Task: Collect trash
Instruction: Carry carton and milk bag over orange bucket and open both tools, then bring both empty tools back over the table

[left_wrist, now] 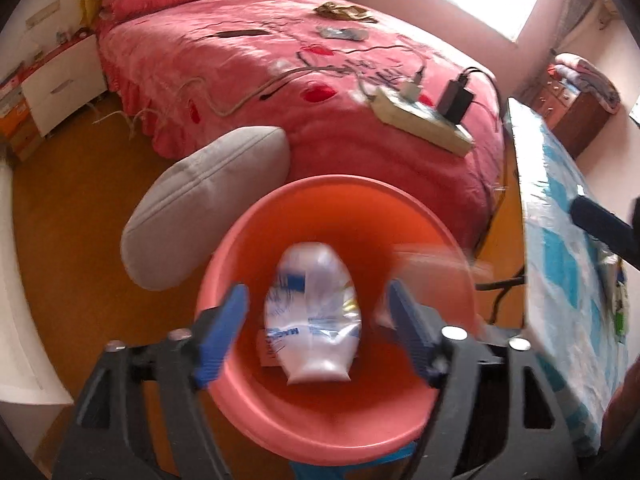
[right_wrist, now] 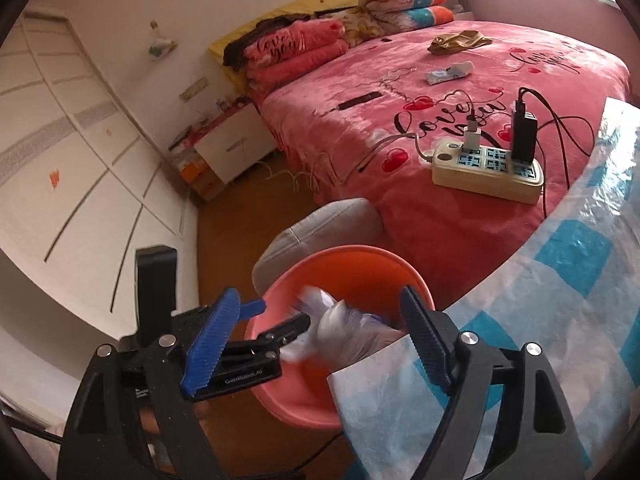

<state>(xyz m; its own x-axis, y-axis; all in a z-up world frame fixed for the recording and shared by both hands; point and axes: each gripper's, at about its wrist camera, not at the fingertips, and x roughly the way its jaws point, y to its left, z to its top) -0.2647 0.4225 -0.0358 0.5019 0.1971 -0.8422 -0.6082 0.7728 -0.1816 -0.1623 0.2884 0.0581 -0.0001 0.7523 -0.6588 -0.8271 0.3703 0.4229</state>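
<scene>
A pink plastic basin (left_wrist: 304,420) stands on the floor by the bed and serves as the bin. A crumpled clear bottle with a blue label (left_wrist: 314,312) is in it, blurred by motion. My left gripper (left_wrist: 320,320) is open and empty right above the basin, its blue fingers (left_wrist: 224,328) either side of the bottle. In the right wrist view the basin (right_wrist: 296,396) holds the blurred bottle (right_wrist: 344,328). My right gripper (right_wrist: 316,340) is open and empty above the table's corner. More litter lies on the bed: a wrapper (right_wrist: 448,73) and a brown crumpled bag (right_wrist: 456,42).
A grey cushion (left_wrist: 208,204) leans between basin and bed. A power strip (right_wrist: 488,168) with chargers and cables sits on the pink bedspread (left_wrist: 280,68). A table with a blue-and-white checked cover (right_wrist: 540,320) is at the right. White cabinets (right_wrist: 60,152) line the left wall.
</scene>
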